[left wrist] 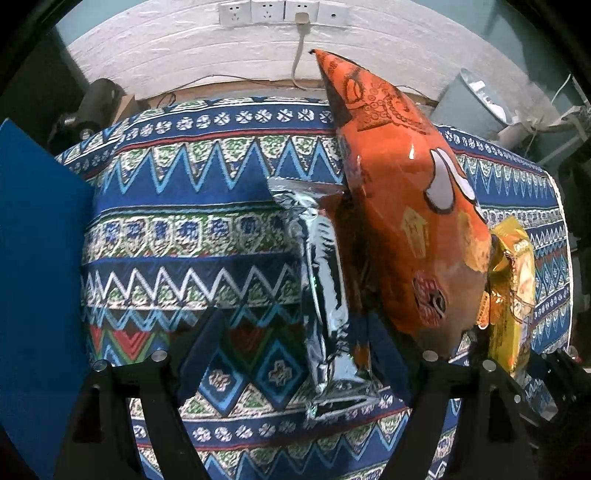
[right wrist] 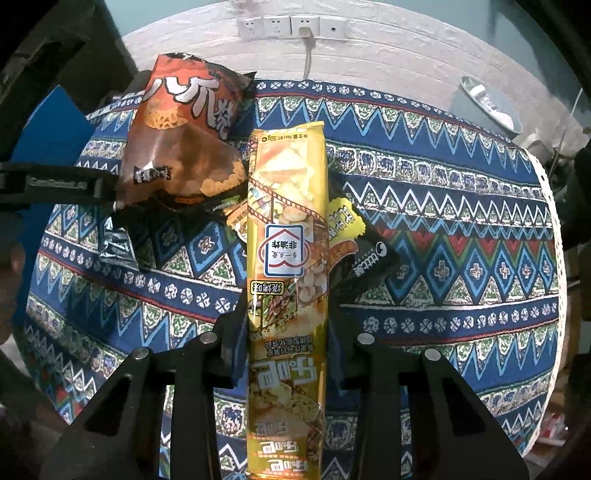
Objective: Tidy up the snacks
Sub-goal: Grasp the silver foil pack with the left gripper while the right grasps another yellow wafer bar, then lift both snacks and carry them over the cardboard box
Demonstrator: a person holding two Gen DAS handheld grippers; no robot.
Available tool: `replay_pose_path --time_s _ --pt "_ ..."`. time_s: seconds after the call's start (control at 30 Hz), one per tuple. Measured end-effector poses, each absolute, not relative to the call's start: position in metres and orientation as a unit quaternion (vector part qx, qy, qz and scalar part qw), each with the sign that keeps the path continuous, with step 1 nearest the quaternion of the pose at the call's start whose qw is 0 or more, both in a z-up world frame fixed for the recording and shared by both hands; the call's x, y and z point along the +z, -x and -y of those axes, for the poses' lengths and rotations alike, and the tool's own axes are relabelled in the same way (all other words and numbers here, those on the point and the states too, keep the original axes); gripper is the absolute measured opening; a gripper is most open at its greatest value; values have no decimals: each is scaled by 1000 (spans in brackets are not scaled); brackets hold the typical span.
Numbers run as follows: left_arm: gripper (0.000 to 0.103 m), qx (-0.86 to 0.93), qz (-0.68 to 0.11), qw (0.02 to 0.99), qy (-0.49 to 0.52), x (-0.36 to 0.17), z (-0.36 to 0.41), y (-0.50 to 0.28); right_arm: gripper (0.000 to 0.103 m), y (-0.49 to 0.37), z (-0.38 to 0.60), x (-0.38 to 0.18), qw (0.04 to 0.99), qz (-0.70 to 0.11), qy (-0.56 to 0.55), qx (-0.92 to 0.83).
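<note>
Yellow snack packet [right wrist: 286, 258] stands lengthwise at frame centre in the right wrist view, clamped between the right gripper [right wrist: 286, 354] jaws over the patterned tablecloth [right wrist: 461, 229]. Left gripper [left wrist: 295, 365] jaws spread, pads clear of the orange chip bag [left wrist: 399, 206] between them. Judged step: gathering packets. Next: close left on bag.

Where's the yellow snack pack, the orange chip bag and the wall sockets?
Yellow pack [right wrist: 286, 258]: right wrist view, its house-shaped label.
Orange bag [left wrist: 399, 192]: left wrist view, its front face.
Sockets [left wrist: 282, 13]: left wrist view, the third plate.
</note>
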State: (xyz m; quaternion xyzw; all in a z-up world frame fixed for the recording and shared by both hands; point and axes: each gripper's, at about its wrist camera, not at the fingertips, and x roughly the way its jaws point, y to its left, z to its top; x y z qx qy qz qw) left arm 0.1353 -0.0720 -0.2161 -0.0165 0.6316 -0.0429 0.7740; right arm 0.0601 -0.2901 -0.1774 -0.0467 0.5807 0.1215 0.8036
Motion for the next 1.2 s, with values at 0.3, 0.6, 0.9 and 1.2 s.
replay_pose_path --time_s 0.3,0.6,0.9,1.2 --pt "30 -72 -613 786 -15 -214 87 -125 30 -59 293 -171 806 -577 50 122" --pt "30 -78 -604 792 -33 -196 86 -89 30 -50 296 -155 810 -572 32 128" --pt "30 -90 -593 800 -24 -172 71 -60 30 -47 294 -133 815 -565 32 124" --pt "30 -94 -580 809 -28 -151 59 -46 30 -45 287 -109 820 -557 32 128"
